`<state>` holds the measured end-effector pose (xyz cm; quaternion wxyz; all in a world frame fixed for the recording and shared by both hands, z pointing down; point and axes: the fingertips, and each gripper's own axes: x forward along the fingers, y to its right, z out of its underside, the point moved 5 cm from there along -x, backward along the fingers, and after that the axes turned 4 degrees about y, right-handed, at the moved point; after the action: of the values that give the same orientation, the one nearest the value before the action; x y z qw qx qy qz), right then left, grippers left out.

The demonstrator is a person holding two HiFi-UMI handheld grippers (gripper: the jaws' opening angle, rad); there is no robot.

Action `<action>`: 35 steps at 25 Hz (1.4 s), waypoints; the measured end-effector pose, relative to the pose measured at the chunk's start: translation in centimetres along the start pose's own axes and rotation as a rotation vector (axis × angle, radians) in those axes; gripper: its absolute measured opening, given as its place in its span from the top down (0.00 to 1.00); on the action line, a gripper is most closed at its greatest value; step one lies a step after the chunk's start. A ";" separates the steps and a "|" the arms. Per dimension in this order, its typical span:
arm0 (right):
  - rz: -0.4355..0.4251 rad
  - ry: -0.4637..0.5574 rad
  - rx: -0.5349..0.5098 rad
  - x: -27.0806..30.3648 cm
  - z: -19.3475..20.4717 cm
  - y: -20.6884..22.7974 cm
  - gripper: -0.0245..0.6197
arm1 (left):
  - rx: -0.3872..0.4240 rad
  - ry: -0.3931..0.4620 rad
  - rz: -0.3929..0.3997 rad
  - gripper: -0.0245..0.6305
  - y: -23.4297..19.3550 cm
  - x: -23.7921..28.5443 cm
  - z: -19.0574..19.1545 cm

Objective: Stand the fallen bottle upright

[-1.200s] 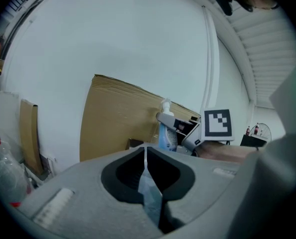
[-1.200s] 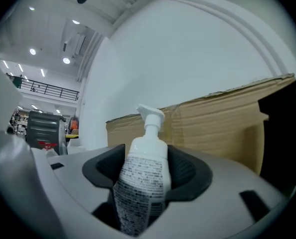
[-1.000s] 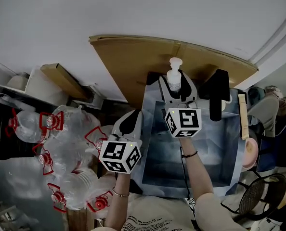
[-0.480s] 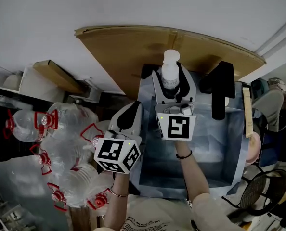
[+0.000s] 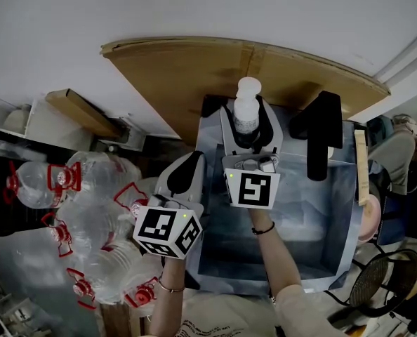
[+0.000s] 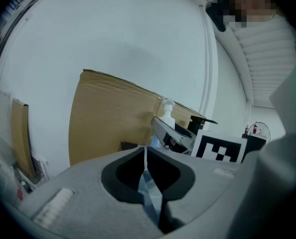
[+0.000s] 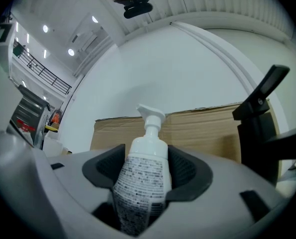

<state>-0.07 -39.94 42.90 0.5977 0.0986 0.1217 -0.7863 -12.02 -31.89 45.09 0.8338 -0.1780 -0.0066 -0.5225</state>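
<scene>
Bottle [image 5: 248,93] tilts higher than before — probably light, slick plastic; my right gripper [image 5: 248,123] clamps its body, left gripper [image 5: 187,168] closed, empty.

The bottle [image 5: 247,97] is smooth white plastic with a faint gloss and a finely printed grey label. The right gripper [image 7: 149,158] and left gripper [image 6: 145,151] have matt light-grey plastic shells, with dull black pads lining the jaws. The table [image 5: 303,220] top is mottled blue-grey with a slight sheen; a matt brown cardboard sheet [image 5: 187,76] stands at its far edge, and the jugs [image 5: 89,220] beside its left edge are clear glossy plastic with red plastic handles.
</scene>
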 end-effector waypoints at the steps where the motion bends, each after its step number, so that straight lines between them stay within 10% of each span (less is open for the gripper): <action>1: 0.003 -0.002 -0.001 -0.1 0.2 0.1 0.55 | 0.000 0.002 -0.002 0.91 0.0 0.0 0.0; 18: -0.038 0.033 -0.037 -1.8 0.3 -0.4 0.55 | 0.005 0.023 -0.007 0.91 0.8 -0.6 -0.1; 35: -0.082 -0.142 0.038 -2.8 2.1 -0.1 0.48 | 0.003 0.042 -0.009 0.91 2.1 -1.5 -0.5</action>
<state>0.54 -38.03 45.72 0.5700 0.0489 0.0678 -0.8173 -10.91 -29.94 43.68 0.8318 -0.1658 0.0093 -0.5297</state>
